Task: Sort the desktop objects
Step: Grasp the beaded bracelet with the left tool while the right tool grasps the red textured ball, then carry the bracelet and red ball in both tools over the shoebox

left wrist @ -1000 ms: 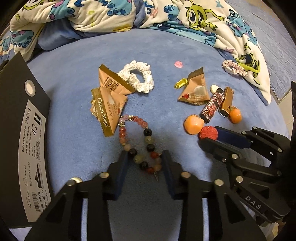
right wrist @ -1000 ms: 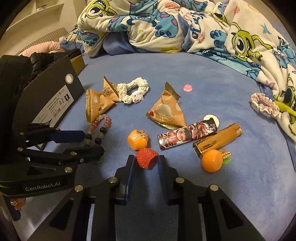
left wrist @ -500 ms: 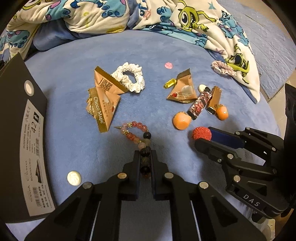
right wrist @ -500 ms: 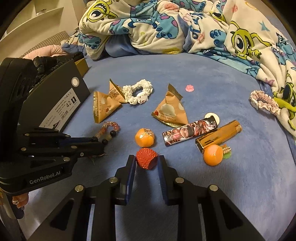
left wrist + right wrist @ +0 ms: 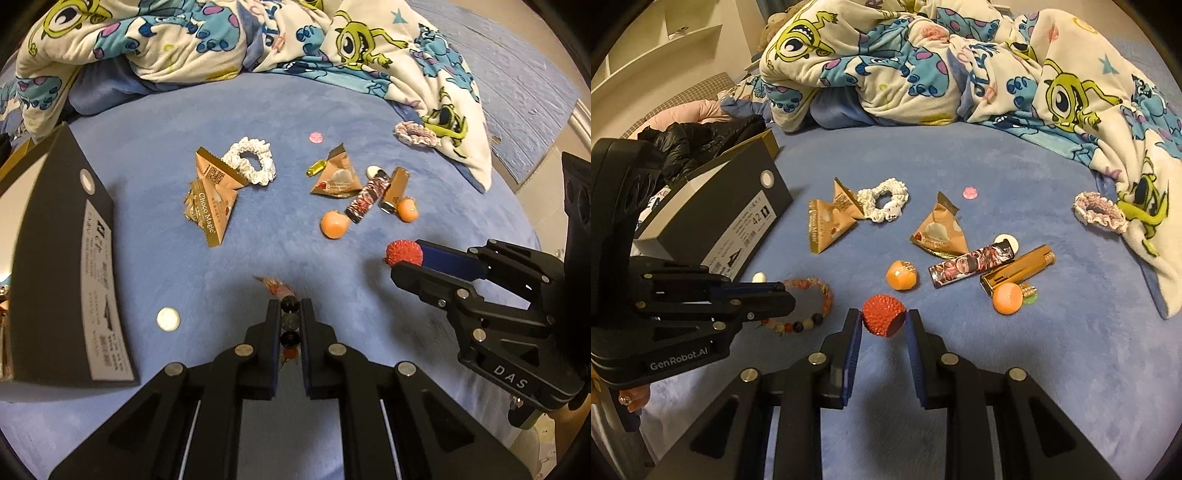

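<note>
The left gripper (image 5: 289, 328) pinches the bead bracelet (image 5: 289, 326) near the shoebox (image 5: 713, 221); the right gripper (image 5: 882, 325) squeezes the red bumpy ball (image 5: 883, 319). Nothing looks sorted yet.

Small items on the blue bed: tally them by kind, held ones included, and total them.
Snack packets: 3
Scrunchies: 2
Lighters: 2
Orange balls: 2
Red spiky ball: 1
Bead bracelet: 1
Total: 11
</note>
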Tool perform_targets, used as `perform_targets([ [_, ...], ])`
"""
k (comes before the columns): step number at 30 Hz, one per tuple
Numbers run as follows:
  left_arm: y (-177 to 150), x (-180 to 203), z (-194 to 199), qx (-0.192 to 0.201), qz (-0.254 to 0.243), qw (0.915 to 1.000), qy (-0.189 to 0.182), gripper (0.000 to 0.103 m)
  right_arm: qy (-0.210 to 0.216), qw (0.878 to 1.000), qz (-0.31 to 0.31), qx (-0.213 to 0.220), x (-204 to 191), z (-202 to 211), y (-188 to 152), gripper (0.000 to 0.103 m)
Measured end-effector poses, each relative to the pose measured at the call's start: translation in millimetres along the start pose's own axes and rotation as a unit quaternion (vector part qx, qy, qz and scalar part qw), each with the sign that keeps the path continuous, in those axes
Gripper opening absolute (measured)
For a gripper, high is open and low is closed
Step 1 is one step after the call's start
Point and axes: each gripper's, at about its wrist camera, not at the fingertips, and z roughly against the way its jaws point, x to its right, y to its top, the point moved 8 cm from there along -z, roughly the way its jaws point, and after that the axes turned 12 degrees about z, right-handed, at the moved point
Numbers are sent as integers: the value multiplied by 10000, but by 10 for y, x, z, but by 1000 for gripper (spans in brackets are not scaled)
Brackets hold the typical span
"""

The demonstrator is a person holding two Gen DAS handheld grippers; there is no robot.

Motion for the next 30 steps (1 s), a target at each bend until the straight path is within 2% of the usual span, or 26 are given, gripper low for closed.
perform_targets([
  [14,-150,-160,711,191,-156,9996,122,10,45,9995,324,-7,-423,368,7,25],
  [30,-158,-906,1506,626,217,9971,370,10,250,9960,829,242,-1327,654,491,25],
])
